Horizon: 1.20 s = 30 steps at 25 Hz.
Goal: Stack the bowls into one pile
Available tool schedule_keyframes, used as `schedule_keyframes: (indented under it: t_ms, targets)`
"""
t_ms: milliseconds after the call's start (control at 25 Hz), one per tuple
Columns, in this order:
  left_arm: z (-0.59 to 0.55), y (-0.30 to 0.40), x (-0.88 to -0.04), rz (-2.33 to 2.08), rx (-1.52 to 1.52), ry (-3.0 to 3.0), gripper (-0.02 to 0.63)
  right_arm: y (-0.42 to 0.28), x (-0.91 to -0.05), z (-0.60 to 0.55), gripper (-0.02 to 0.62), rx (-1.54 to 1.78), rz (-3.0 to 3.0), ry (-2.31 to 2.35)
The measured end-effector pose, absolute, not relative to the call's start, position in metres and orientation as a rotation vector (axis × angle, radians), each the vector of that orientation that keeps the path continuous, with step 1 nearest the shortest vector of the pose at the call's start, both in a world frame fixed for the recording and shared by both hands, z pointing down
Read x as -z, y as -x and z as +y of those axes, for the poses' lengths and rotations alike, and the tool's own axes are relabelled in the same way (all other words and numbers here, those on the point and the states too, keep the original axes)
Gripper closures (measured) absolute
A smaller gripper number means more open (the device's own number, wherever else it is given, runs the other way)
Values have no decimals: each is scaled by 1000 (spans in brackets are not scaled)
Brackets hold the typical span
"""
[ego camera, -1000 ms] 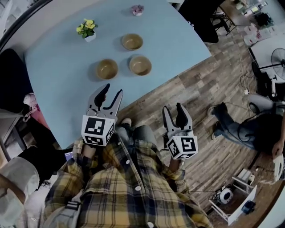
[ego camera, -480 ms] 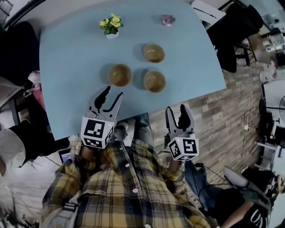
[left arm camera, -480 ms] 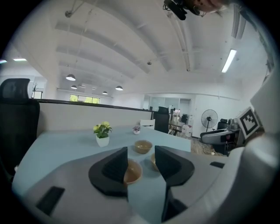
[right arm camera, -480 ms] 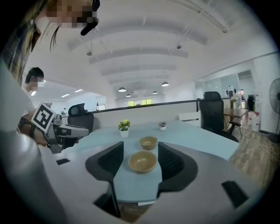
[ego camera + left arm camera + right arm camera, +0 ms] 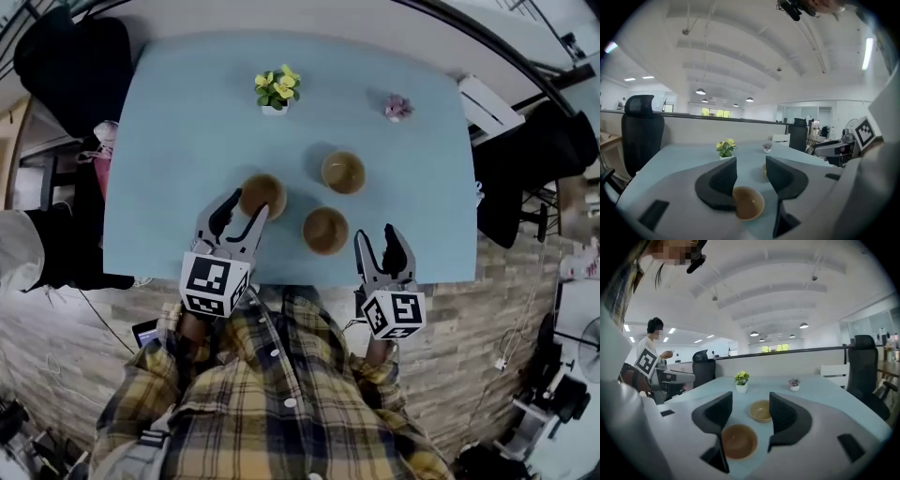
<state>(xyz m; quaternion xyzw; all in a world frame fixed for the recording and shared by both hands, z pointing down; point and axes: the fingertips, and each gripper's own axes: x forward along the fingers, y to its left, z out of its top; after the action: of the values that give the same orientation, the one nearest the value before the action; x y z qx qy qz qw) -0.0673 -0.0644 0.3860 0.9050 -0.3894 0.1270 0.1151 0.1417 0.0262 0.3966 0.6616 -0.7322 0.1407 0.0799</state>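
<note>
Three brown bowls stand apart on the light blue table (image 5: pixel 169 141): a left bowl (image 5: pixel 262 195), a far bowl (image 5: pixel 343 172) and a near bowl (image 5: pixel 325 231). My left gripper (image 5: pixel 242 208) hangs open just at the left bowl's near side, one finger over its rim in the head view. In the left gripper view that bowl (image 5: pixel 748 203) lies low between the open jaws (image 5: pixel 750 171), untouched. My right gripper (image 5: pixel 377 239) is open at the table's near edge, right of the near bowl. Its own view shows the near bowl (image 5: pixel 738 441) and far bowl (image 5: pixel 761 410) ahead of the gripper (image 5: pixel 751 411).
A white pot of yellow flowers (image 5: pixel 277 91) and a small pink plant (image 5: pixel 397 107) stand at the table's far side. Black office chairs (image 5: pixel 75 56) flank the table's far corners. A person (image 5: pixel 654 348) stands off to the left in the right gripper view.
The whole view has swung round and the table now lies straight ahead. Both grippers have come forward over its near edge toward the bowls. The bowls keep their places.
</note>
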Motion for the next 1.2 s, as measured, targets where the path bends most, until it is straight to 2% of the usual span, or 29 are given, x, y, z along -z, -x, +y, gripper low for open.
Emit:
schedule_keyframes:
  t_ms: [440, 1200]
  targets:
    - [-66, 51, -381, -1459, -342, -2482, 425, -172, -398, -21, 367, -396, -2420, -1679]
    - [-81, 63, -401, -1490, -363, -2407, 425, -149, -414, -49, 367, -453, -2445, -1552]
